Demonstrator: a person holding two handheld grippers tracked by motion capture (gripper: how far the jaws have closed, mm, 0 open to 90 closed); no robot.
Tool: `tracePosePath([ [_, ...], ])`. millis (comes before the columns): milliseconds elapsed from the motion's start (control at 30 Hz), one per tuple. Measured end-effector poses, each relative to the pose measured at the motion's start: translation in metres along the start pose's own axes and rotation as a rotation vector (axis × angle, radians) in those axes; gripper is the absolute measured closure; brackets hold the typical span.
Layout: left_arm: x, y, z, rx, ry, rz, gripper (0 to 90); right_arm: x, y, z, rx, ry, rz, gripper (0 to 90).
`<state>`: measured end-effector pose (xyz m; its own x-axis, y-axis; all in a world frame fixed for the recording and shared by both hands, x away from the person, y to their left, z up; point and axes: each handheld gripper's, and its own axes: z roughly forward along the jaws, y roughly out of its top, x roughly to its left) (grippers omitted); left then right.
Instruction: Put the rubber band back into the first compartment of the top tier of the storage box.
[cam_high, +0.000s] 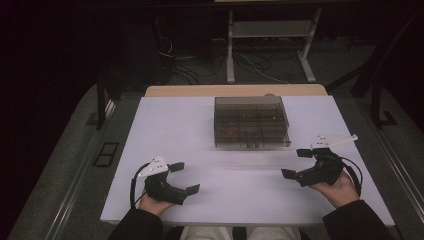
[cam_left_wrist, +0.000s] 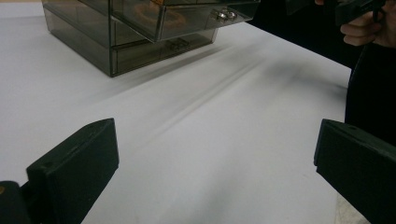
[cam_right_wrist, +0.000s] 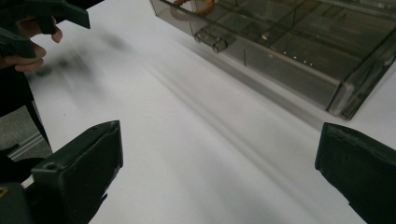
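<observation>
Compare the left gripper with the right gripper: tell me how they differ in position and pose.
The left gripper sits nearer the table's front edge; the right gripper lies closer to the drawer box. The left points rightward, the right leftward. Both are open, empty, each held in a hand.

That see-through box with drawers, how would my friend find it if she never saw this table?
Look at the white table, toward its far edge in the middle. The smoky see-through box sits there, beyond both grippers. It has drawers with small shiny knobs, and something orange shows inside.
</observation>
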<state>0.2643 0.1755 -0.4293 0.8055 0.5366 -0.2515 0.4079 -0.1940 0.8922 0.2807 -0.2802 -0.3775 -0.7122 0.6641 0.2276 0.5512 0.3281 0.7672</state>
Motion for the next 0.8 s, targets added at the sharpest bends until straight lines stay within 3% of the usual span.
tracePosePath([
  [433, 0.000, 0.000, 0.000, -0.001, 0.003, -0.003, 0.0, -0.005, -0.037, 0.008, -0.001, -0.029, 0.036, 0.1],
  [800, 0.001, 0.000, 0.000, 0.004, 0.001, -0.004, 0.0, -0.004, -0.050, 0.015, 0.014, -0.032, 0.051, 0.1],
])
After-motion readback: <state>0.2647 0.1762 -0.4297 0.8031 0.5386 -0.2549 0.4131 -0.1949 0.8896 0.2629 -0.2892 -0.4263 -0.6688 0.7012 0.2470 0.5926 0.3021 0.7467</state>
